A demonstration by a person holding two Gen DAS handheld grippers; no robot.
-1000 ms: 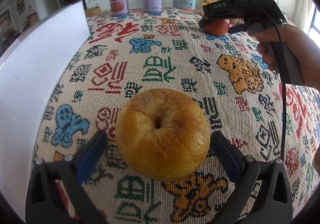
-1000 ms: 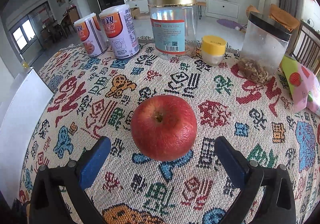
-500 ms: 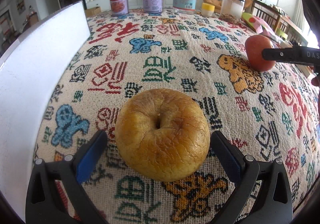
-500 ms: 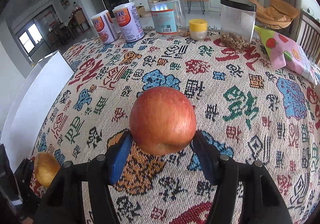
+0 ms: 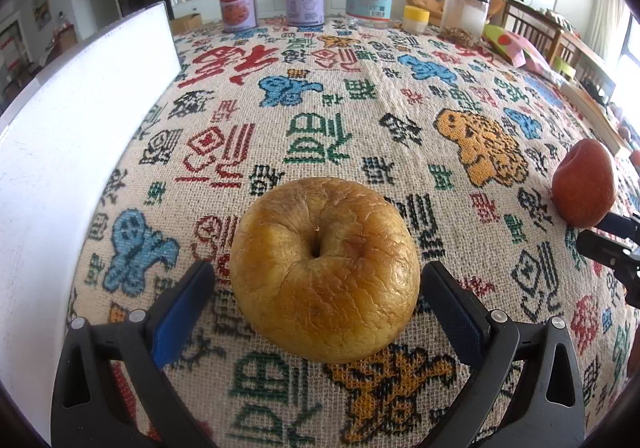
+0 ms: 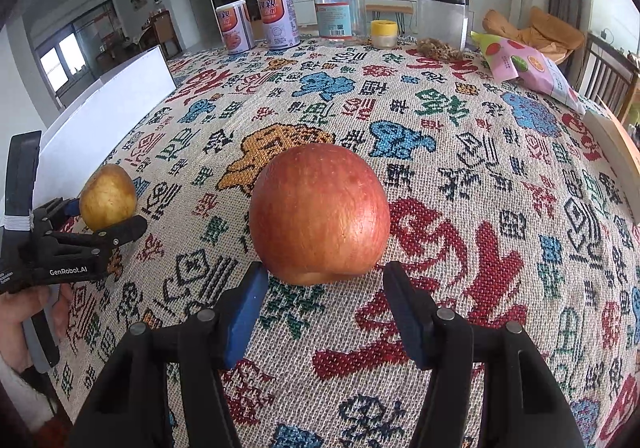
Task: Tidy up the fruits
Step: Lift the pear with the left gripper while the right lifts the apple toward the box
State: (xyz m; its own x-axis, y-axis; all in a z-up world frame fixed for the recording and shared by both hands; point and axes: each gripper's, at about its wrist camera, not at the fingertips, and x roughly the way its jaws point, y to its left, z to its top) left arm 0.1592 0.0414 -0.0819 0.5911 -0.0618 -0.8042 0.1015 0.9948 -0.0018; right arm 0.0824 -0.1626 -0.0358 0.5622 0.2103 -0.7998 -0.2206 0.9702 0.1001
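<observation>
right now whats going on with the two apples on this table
A person holds a gripper in each hand over a patterned tablecloth. The left gripper is open around a wrinkled yellow apple that sits on the cloth, its pads clear of the fruit on both sides. The right gripper is also open, with the red apple resting on the cloth just ahead of its pads. Neither fruit is gripped at this moment. Tins and jars stand along the far edge.

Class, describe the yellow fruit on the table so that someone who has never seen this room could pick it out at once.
Start at the patterned tablecloth and the white board along its left edge. Near that board, between the open left tongs, sits the yellow apple. Unlike the smooth red apple to its right, its skin is dull gold and wrinkled.
</observation>
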